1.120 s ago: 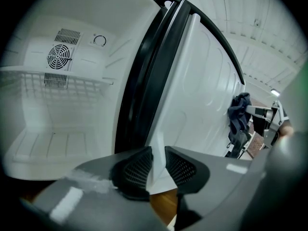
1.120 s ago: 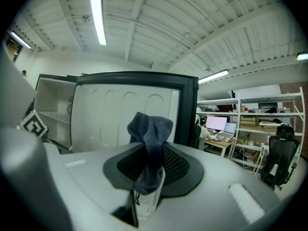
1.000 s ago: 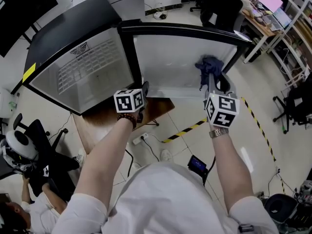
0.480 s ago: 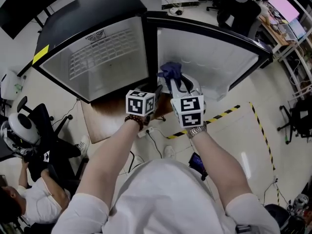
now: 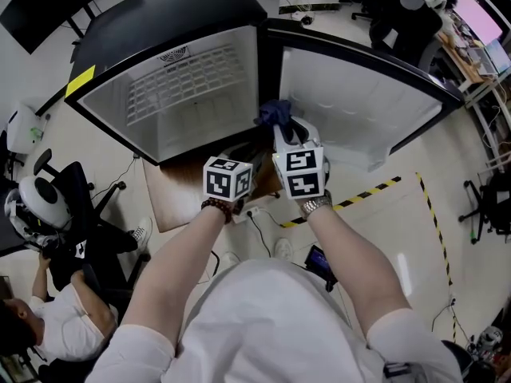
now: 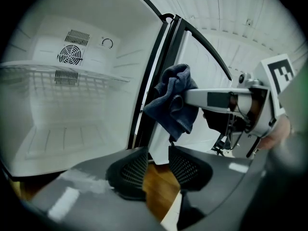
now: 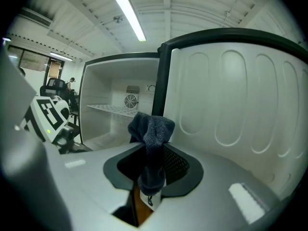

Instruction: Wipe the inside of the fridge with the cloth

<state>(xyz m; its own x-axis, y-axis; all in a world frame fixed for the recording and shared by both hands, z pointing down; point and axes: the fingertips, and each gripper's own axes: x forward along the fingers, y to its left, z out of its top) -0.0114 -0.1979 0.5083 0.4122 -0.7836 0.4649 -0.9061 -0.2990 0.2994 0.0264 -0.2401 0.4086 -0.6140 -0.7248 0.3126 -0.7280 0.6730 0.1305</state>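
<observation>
**Inventory, largest to smallest**

1. Fridge (image 5: pixel 160 18): small, black outside, white inside. It stands on a wooden tabletop (image 5: pixel 172 194) whose near edge juts toward the person. The cavity looks bare apart from item 3, so little would block a wipe.
2. Door (image 5: pixel 351 106): swung wide to the right, liner facing out, prob. to give both arms room.
3. Wire shelf (image 5: pixel 188 82): in place across the upper cavity.
4. R hand-held gripper (image 7: pixel 153 160): clamped on the cloth. It is aimed at the hinge post btw. cavity and door, above the tabletop's near edge.
5. L hand-held gripper (image 6: pixel 158 160): just beside the R one. Its jaws are part-way apart and have just been closing a little, with nothing btw. them (only wood shows through the gap). Prob. idle, on standby.
6. Cloth (image 7: pixel 150 129): dark blue and bunched. A wad sticks out past the pads, prob. as the wiping face, and a tail hangs below. It is not yet inside the fridge and seems to touch no wall.
</observation>
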